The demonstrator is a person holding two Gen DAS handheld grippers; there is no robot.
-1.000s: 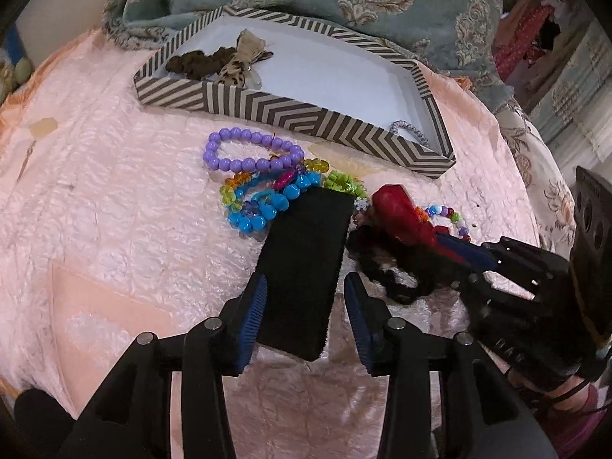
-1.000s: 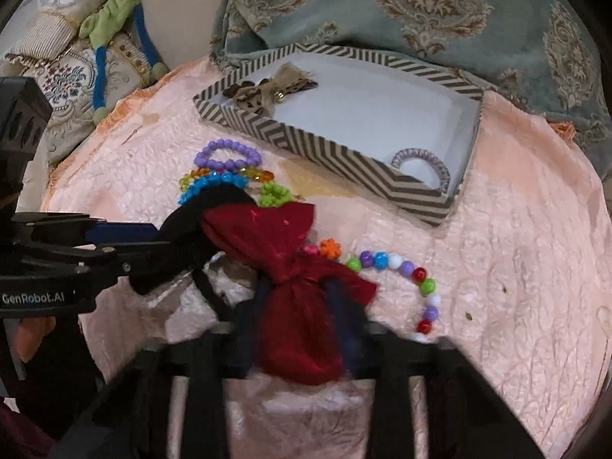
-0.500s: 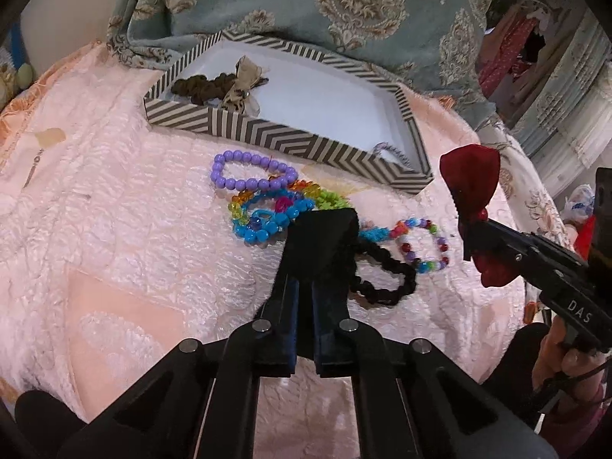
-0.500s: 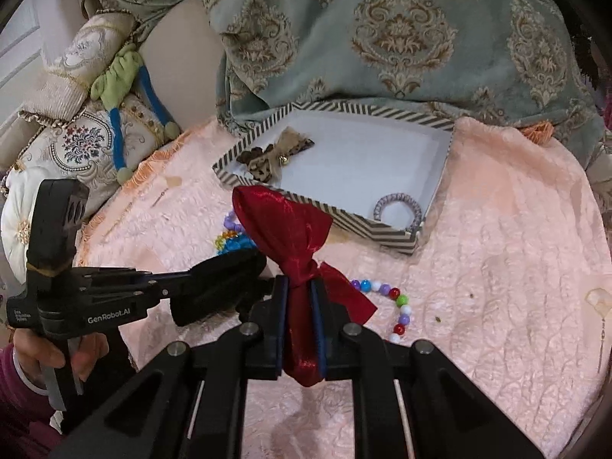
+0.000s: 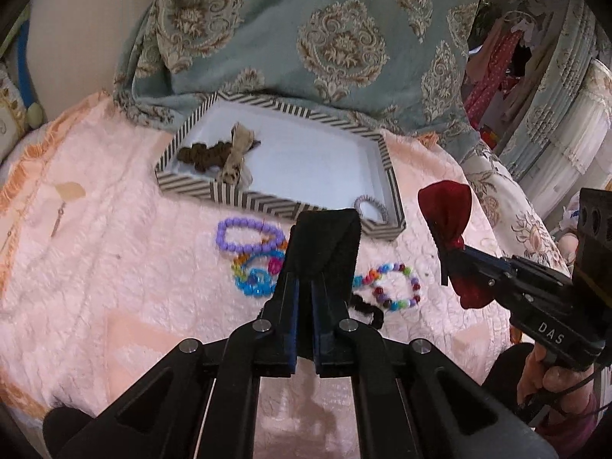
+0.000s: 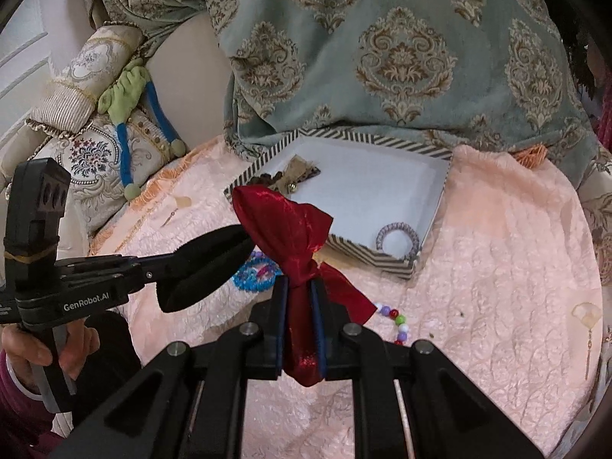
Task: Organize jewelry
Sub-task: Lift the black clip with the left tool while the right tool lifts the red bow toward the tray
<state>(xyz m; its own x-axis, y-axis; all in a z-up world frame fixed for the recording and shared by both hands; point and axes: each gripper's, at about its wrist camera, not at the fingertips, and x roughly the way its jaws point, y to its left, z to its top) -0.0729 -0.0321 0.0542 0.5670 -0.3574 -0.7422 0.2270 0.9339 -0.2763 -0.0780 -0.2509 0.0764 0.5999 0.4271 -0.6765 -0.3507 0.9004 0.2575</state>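
The left gripper point(image 5: 304, 298) is clamped tight on a black band point(image 5: 325, 244), which stands up from the jaws above the pink quilt point(image 5: 114, 287). The right gripper point(image 6: 300, 310) is pinched on the knot of a red bow point(image 6: 283, 225), whose loops fan out above the jaws; in the left view the bow point(image 5: 447, 210) hangs in the air at the right, level with the near right corner of the box point(image 5: 390, 176). The striped box lies far on the quilt, its far edge against a teal cushion point(image 5: 344, 38). Inside, a brown bow point(image 5: 229, 153) fills the left end and a silver ring point(image 5: 369, 206) sits in the near right corner, touching the wall; the white floor between them is bare. Just near the box's front wall lie a purple bracelet point(image 5: 248, 235), a blue bracelet point(image 5: 256, 279) and a mixed bracelet point(image 5: 394, 287), with a black scrunchie point(image 5: 367, 310) touching the last one. In the right view the quilt right of the box point(image 6: 432, 206) is open as far as its edge, apart from a small earring point(image 6: 587, 325). A hand point(image 6: 46, 348) grips the left handle.
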